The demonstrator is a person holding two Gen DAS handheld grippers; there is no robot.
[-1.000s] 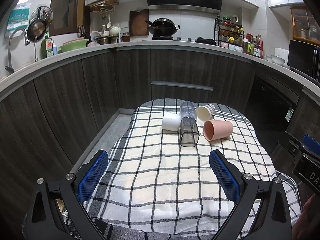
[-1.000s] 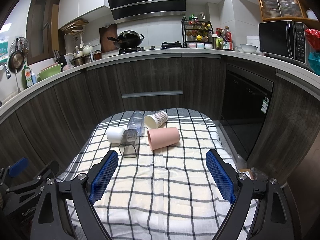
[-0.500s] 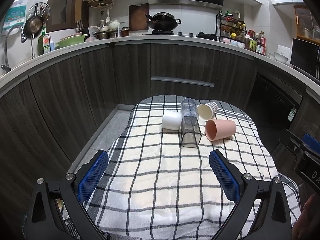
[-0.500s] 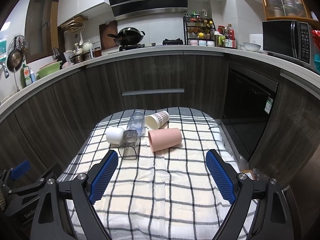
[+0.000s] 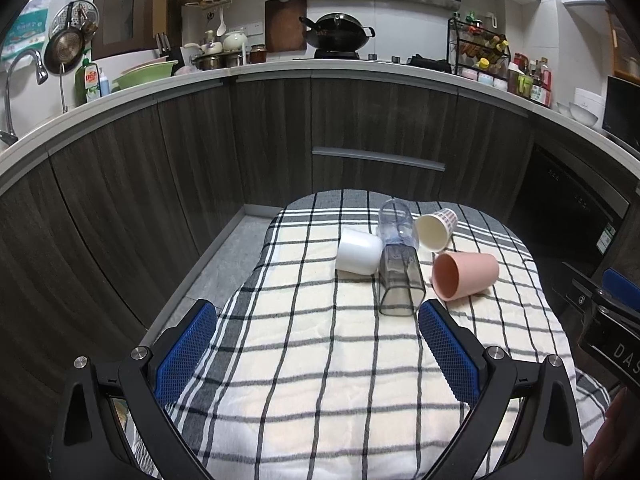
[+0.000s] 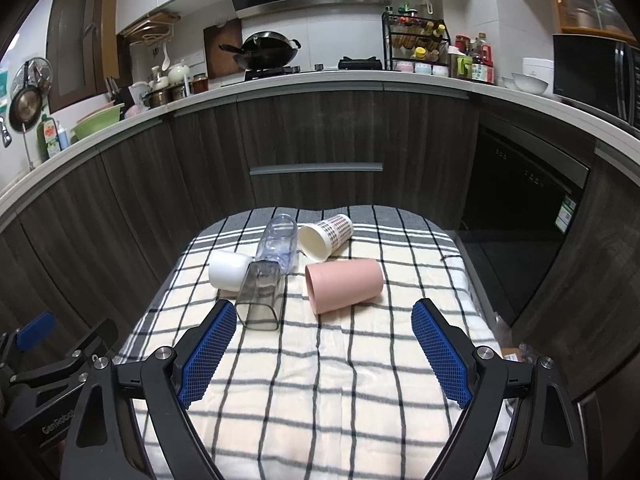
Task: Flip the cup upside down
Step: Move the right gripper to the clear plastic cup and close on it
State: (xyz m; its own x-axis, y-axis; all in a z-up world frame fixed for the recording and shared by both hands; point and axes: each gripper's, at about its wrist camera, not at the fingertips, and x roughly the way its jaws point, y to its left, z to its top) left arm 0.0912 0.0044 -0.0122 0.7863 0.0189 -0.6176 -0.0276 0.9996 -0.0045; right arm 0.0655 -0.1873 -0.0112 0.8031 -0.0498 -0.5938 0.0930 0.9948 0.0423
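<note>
Nothing done yet: pink cup [image 6: 343,285] & 4 others lie sideways mid-frame. Left gripper [image 5: 316,346] & right gripper [image 6: 323,348] both wide apart, empty, low in frame.

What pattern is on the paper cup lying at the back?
The paper cup has a brown check print on white, clearest in the right wrist view.
</note>
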